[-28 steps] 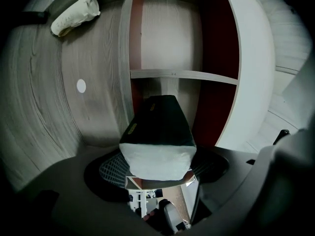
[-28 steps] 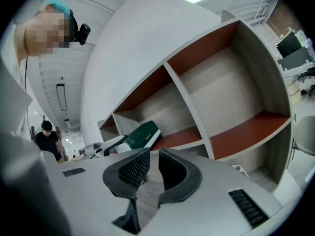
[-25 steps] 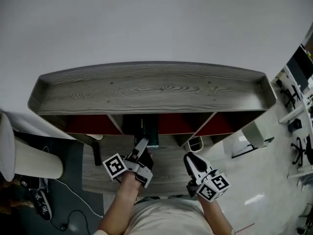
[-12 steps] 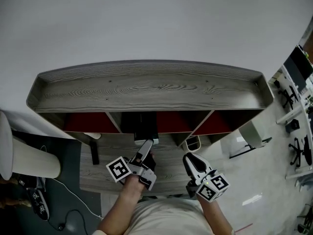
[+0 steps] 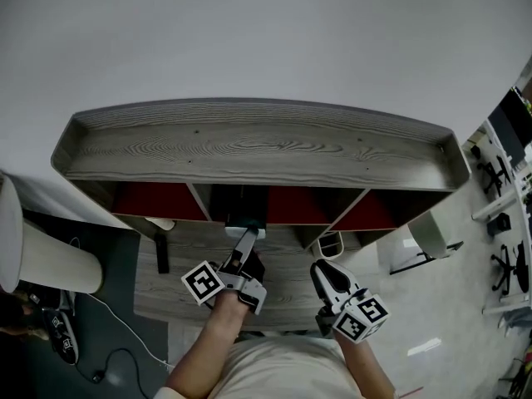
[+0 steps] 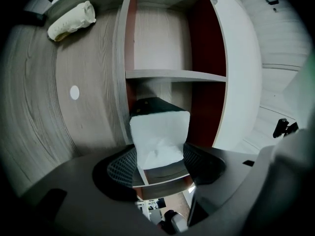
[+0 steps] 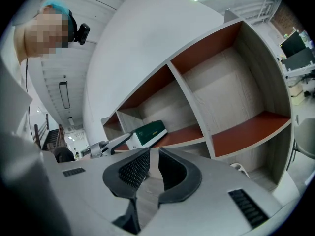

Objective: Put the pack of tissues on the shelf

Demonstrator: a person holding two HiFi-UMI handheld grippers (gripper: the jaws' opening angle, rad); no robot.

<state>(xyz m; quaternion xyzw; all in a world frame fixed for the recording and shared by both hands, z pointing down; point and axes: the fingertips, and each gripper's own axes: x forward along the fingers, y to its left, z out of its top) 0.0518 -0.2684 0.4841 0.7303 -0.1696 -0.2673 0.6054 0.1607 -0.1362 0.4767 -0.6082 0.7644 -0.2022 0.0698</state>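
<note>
Nearest the person, the right tongs hang back at about 4 o'clock of the left ones. They point forward, with a narrow gap between the pads and nothing in it. The left forearm reaches straight ahead with the left tongs aimed into the middle bay, so this hand is much the nearer.

Straight on at 12 o'clock lies the green-topped, white-ended pack of tissues. It rests on the red board inside the grey wood-grain shelf. Its long axis runs in line with the tongs, deeper into the bay, and its white end faces them.

The left jaws are closing with that white end showing between their tips, but no pad visibly presses on it. The pack looks placed, and a straight pull-back towards 6 o'clock should clear it.
</note>
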